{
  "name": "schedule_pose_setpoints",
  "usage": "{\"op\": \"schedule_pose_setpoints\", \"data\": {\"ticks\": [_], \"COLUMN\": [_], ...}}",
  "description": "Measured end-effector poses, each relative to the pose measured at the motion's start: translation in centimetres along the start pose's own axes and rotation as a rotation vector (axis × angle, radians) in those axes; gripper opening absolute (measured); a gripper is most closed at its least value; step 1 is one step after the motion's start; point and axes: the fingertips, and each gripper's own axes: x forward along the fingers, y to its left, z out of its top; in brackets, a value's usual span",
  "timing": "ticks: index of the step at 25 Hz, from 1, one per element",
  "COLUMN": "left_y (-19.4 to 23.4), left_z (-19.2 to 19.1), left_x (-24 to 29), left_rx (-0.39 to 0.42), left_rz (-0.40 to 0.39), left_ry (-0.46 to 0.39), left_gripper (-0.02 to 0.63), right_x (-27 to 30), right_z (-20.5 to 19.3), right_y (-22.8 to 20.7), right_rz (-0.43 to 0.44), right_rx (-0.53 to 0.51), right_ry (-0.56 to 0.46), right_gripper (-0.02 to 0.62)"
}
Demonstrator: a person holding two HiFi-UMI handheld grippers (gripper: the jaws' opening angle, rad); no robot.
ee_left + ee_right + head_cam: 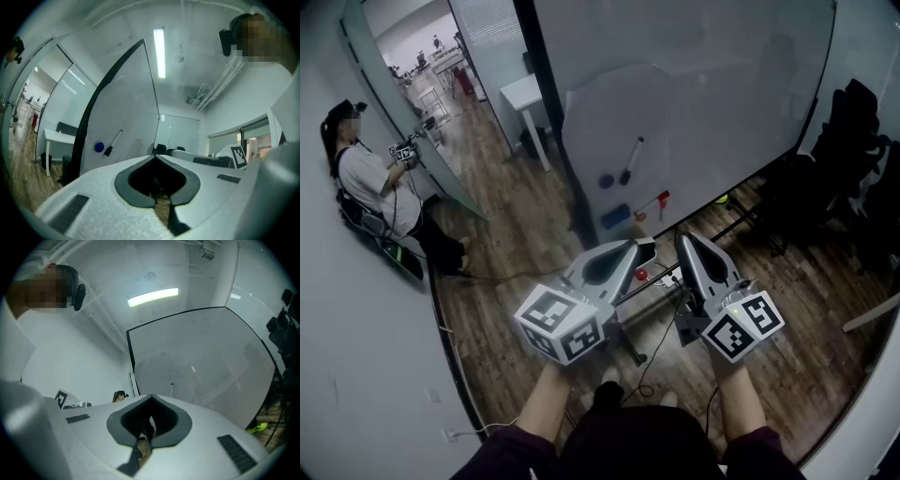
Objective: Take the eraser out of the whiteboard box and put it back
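Whiteboard [694,103] ahead of me, my left gripper [645,247] and right gripper [684,240] held side by side before it, both pairs of jaws closed on nothing, blue eraser [615,217] low on the board, apart from both

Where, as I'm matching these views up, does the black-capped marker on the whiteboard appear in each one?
Head view: marker, centre, on the whiteboard, above-right of the blue magnet.
Left gripper view: left of centre, beside the blue magnet.
Right gripper view: probably the thin stick at low centre; too small to be sure.
Shared landmark: the whiteboard.
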Motion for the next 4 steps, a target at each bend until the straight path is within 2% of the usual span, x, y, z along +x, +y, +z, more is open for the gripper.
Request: {"op": "schedule_pose_setpoints", "data": {"ticks": [4], "left_y": [0.23], "left_z": [-0.09], "left_x": [0.12], "left_rx": [0.003], "left_rz": [0.006], "left_ry": [-0.001], "left_gripper": [0.005], "right_x": [0.08], "right_z": [-0.18], "right_y": [-0.15], "right_rz": [-0.003], "right_rx": [0.005], "right_ry": [0.004], "right_gripper": [0.003]}}
